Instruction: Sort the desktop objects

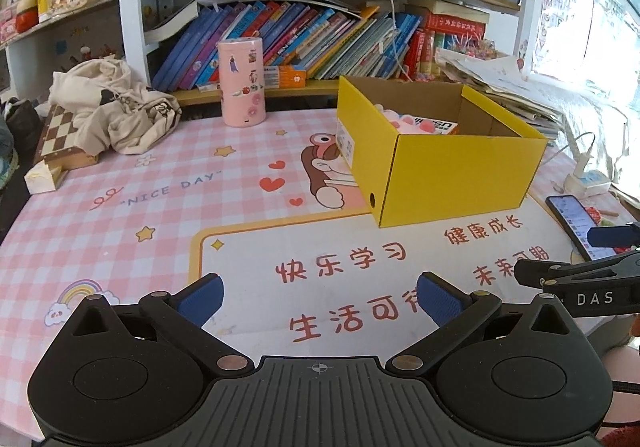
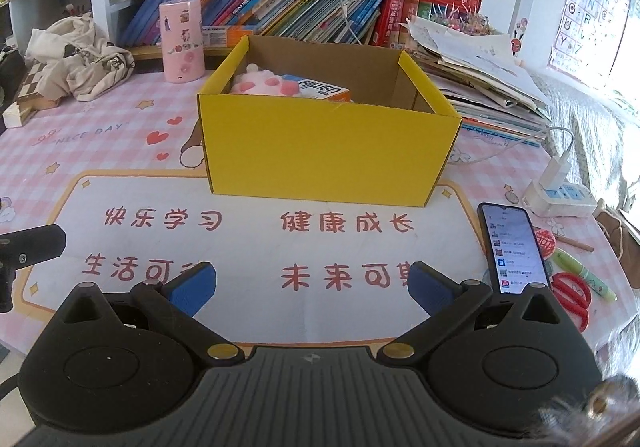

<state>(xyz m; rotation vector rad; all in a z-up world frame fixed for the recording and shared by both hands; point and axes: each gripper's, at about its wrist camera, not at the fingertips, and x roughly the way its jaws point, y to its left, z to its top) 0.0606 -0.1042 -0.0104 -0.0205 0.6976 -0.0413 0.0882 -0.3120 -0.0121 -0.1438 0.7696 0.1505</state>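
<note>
A yellow cardboard box (image 1: 456, 171) (image 2: 328, 151) stands on the pink desk mat, open at the top. Inside lie a pink-and-white plush toy (image 2: 264, 85) (image 1: 400, 119) and a white "usmile" box (image 2: 320, 89) (image 1: 434, 125). My left gripper (image 1: 320, 297) is open and empty, low over the mat in front of and left of the box. My right gripper (image 2: 310, 285) is open and empty, in front of the box. The right gripper's side shows in the left wrist view (image 1: 576, 271).
A pink cylinder (image 1: 241, 81) (image 2: 182, 41) stands behind the box on the left. A beige cloth (image 1: 116, 111) lies on a chessboard (image 1: 60, 135). A lit phone (image 2: 514, 247), red scissors (image 2: 572, 297), a green marker (image 2: 584, 273) and a power strip (image 2: 560, 195) lie at the right.
</note>
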